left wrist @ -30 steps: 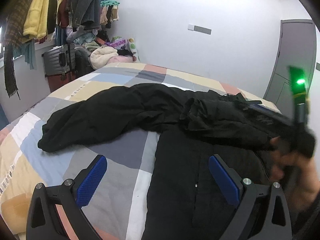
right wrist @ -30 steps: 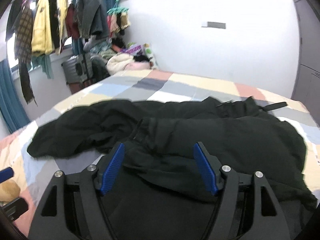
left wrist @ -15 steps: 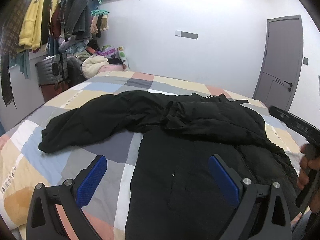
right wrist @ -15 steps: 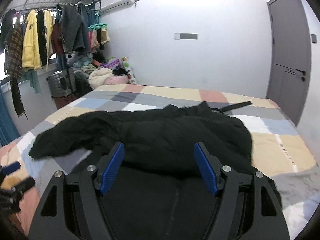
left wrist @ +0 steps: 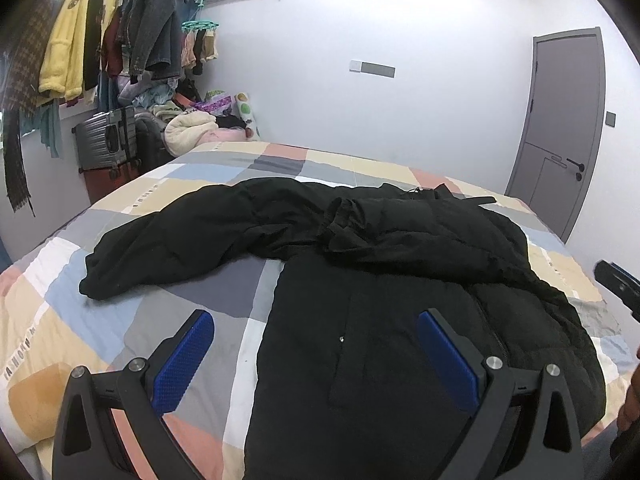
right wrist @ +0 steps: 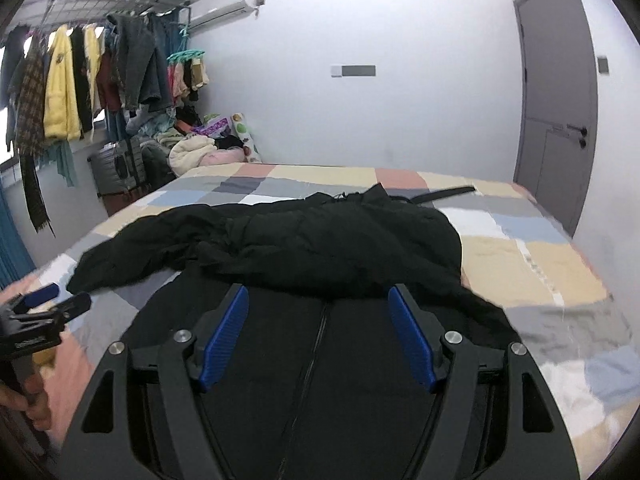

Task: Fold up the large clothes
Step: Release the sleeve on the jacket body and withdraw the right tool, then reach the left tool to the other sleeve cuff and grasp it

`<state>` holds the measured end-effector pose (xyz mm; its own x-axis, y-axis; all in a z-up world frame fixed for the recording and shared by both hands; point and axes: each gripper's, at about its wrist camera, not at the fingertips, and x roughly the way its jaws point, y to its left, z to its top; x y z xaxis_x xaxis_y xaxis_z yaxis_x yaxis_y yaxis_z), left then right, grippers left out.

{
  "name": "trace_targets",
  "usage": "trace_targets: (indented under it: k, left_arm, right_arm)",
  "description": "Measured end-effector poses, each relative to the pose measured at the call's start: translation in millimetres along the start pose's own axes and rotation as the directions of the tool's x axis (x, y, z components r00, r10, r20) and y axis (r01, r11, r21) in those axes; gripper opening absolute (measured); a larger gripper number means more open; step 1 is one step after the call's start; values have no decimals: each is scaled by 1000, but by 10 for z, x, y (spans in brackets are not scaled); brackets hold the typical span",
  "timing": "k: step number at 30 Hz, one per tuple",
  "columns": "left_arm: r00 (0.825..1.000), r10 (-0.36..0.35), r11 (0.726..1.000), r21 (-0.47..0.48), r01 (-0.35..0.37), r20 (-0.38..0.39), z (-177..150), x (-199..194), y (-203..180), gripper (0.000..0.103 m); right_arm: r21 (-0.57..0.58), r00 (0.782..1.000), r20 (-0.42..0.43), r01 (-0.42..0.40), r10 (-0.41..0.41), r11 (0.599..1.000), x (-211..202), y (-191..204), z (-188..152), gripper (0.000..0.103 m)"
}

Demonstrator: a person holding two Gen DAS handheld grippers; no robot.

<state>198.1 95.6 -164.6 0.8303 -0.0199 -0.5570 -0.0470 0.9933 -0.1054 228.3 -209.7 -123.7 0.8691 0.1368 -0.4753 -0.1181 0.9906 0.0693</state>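
Note:
A large black padded coat (left wrist: 380, 280) lies on the bed with its zip facing up. One sleeve (left wrist: 168, 248) stretches out to the left; the other is folded across the chest (right wrist: 340, 248). My left gripper (left wrist: 316, 320) is open and empty above the coat's lower left part. My right gripper (right wrist: 318, 292) is open and empty above the zip (right wrist: 316, 344). The left gripper also shows at the left edge of the right wrist view (right wrist: 40, 308).
The bed has a patchwork cover (left wrist: 120, 320) of grey, blue, beige and pink squares. Hanging clothes (left wrist: 100, 40), a grey suitcase (left wrist: 108, 140) and a heap of laundry (left wrist: 192, 128) stand at the far left. A grey door (left wrist: 560, 128) is at the right.
Both grippers have pulled back and up from the coat, and more of the bed and room shows. The right gripper has left the folded sleeve lying across the chest.

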Motion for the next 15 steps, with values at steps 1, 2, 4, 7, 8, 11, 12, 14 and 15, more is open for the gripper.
trace_targets:
  k: [1,2,4,7,8,11,12,14,15]
  left_arm:
    - [1000,0,1000,-3,0,-4,-5,6,1,103]
    - [1000,-3,1000,-7,3,-8,-11,10,4,103]
    - [1000,-8,1000,-13,8,-13,-24,16,10,103]
    - [1000,-7,1000,-16,7,-16,-32,23,12,103]
    - [1000,-12,1000,-16,12,-18,-34,24,10,103]
    - [1000,-19,1000,-16,19,-13,-28,9,23,103]
    - [1000,-21,1000,-18,21,-9,-33,0,35,103]
    - [1000,-23,999,-23,23,-1,-49,-13,67,103]
    - [1000,-21,999,-27,21,2,-57,-13,87,103]
  right_arm:
    - [5,1000,-3,2,-2,1000,-8,-9,-18,73]
    - [4,1000,-6,5,-5,1000,-27,-9,-51,73]
    - [-3,1000,-16,13,-13,1000,-60,-2,-119,73]
    - [0,1000,-15,21,-21,1000,-154,2,-204,73]
    - [-1,1000,-13,26,-26,1000,-193,5,-231,73]
    - [4,999,-2,34,-34,999,-332,-19,-307,74]
    - [8,999,2,37,-37,999,-362,-27,-313,76]
    - [20,999,18,39,-39,999,-442,-48,-334,80]
    - [28,999,27,41,-42,999,-474,-56,-335,81]
